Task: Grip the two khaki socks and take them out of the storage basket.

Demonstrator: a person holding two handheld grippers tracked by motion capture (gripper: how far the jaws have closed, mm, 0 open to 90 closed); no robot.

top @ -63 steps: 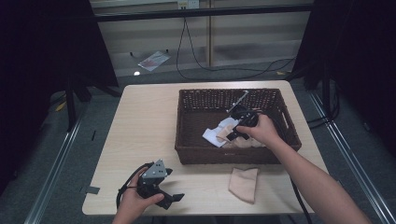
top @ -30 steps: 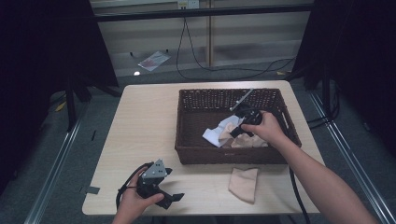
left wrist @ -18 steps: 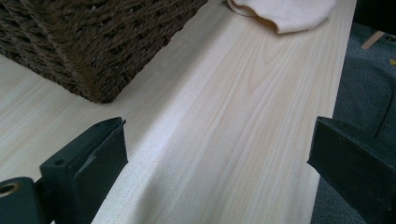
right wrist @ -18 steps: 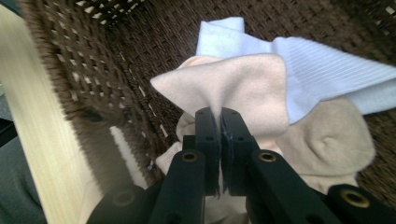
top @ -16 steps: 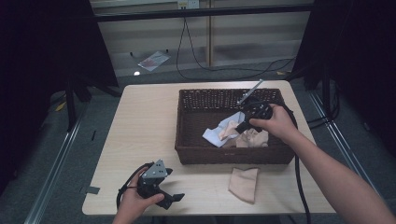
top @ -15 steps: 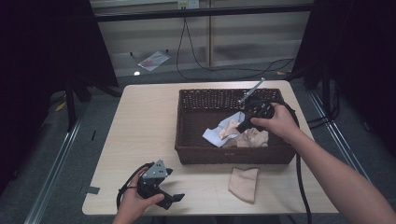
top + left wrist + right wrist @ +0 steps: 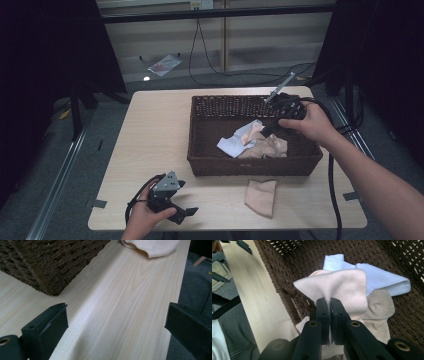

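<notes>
table (image 7: 150,150): light wood; floor (image 7: 90,150): grey carpet; curtains (image 7: 45,45): black

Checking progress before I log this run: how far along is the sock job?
Done: one peach sock lies on the table in front of the basket. In hand: the right gripper is shut on a second peach sock, lifting it over the basket. Left: a light blue sock and a beige sock remain inside. The left gripper rests open on the table.

- No lettering, label, brand mark, number or sign can be read anywhere in these views.
</notes>
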